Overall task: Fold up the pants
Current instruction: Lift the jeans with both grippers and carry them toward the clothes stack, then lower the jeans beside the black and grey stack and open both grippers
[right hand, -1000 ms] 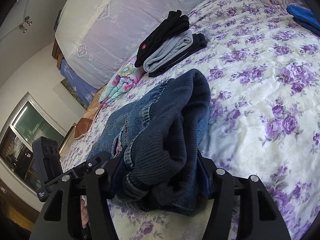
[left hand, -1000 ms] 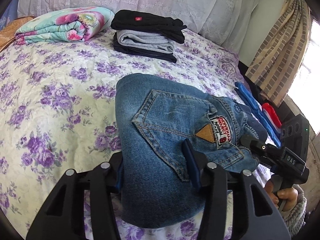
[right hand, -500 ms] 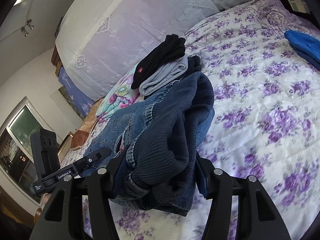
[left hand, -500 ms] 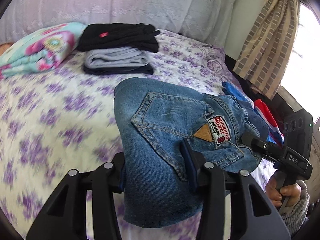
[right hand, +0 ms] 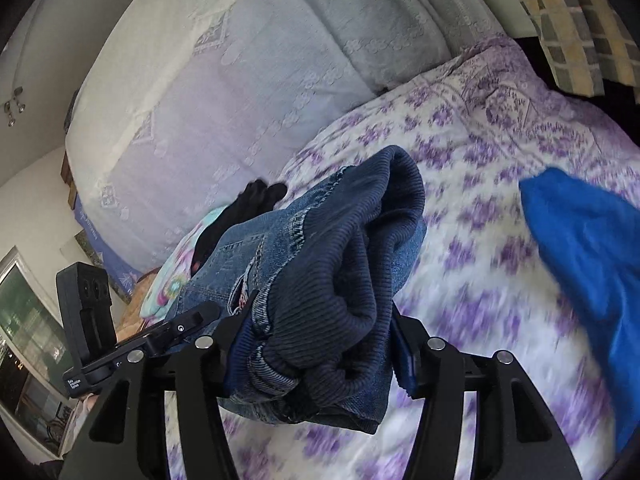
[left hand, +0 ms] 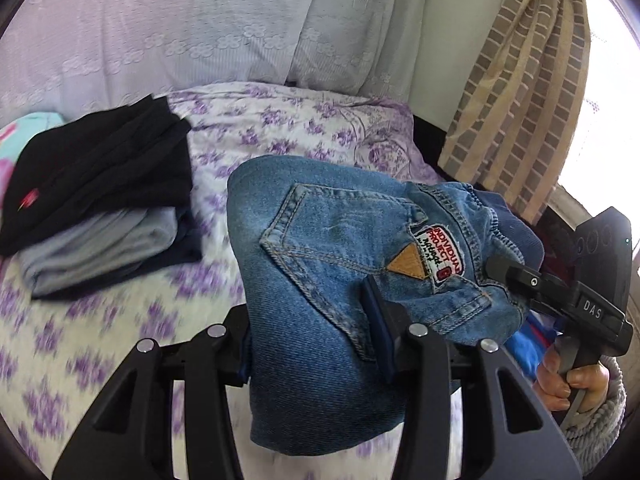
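Folded blue jeans [left hand: 320,264] with a back pocket and a patch hang in the air above the floral bed [left hand: 280,132], held from both ends. My left gripper [left hand: 312,344] is shut on the folded leg end. My right gripper [right hand: 316,356] is shut on the ribbed dark waistband end of the jeans [right hand: 332,280]. The right gripper also shows in the left wrist view [left hand: 520,280] at the far right, gripping the waistband. The left gripper shows in the right wrist view [right hand: 192,320] at the lower left.
A stack of folded black, grey and navy clothes [left hand: 100,208] lies on the bed to the left of the jeans. A blue garment [right hand: 584,264] lies on the bed at the right. Pale pillows [left hand: 180,28] stand behind. A checked curtain [left hand: 516,92] hangs at the right.
Both grippers have lifted the folded jeans off the bed and carried them toward the head of the bed. The clothes stack is now closer and to the left.
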